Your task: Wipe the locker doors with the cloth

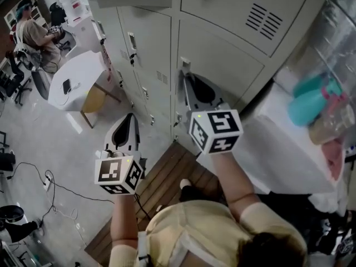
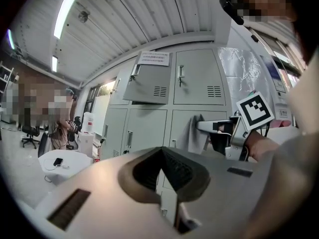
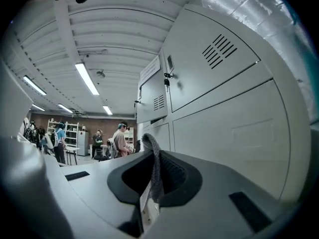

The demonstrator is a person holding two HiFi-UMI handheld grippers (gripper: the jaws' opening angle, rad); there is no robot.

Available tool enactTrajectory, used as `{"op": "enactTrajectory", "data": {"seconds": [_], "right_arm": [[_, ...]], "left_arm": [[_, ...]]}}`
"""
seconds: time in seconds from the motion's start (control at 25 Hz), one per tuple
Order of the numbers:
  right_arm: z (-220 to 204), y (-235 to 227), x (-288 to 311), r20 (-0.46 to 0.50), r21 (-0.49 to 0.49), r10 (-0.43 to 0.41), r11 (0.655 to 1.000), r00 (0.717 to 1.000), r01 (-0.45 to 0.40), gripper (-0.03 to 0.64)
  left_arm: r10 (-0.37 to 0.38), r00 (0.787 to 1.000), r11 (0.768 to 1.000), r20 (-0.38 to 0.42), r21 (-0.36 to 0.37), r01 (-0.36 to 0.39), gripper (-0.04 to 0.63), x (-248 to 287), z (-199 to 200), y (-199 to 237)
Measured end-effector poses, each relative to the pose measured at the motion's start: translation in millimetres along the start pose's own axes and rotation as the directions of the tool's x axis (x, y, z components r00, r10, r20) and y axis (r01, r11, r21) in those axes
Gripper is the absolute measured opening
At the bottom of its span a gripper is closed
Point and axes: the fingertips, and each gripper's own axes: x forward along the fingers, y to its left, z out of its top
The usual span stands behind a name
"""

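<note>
Right gripper [image 3: 152,151] clenched on cloth [image 3: 156,176], just beside locker door [image 3: 234,128]. Left gripper [image 2: 160,156]: jaws together, well apart from the lockers. Notice [image 2: 153,58] on upper locker: print illegible.

Tan shirt [image 1: 217,227]; grey left claw [image 1: 131,117], right claw [image 1: 184,74] bear marker cubes [image 1: 118,174].

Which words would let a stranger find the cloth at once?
Look at the wall of pale grey lockers. The right gripper is raised near one door. The cloth is the grey rag pinched in its jaws, hanging limp: the only soft thing among hard metal doors.
</note>
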Motion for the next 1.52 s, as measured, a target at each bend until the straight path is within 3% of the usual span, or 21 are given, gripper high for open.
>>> {"op": "enactTrajectory", "data": {"seconds": [0.32, 0.6, 0.84, 1.52], "right_arm": [[25.1, -26.0, 43.5, 0.054, -0.036, -0.037, 0.999, 0.998, 0.039, 0.018], [36.7, -31.5, 68.8, 0.091, -0.002, -0.094, 0.996, 0.991, 0.094, 0.02], [36.6, -40.4, 76.7, 0.108, -0.007, -0.173, 0.985, 0.979, 0.175, 0.018], [54.9, -44.2, 95.2, 0.1, -0.052, -0.282, 0.956, 0.954, 0.288, 0.018]], "left_arm": [[0.055, 0.997, 0.998, 0.061, -0.014, -0.055, 0.002, 39.5, 17.9, -1.3], [0.08, 0.991, 0.997, 0.106, 0.011, -0.082, 0.002, 55.8, 43.1, 10.8], [0.055, 0.99, 0.998, 0.126, 0.036, -0.06, 0.002, 65.6, 55.1, 20.4], [-0.018, 0.992, 1.0, 0.124, 0.025, 0.015, 0.002, 89.6, 60.7, 18.5]]}}
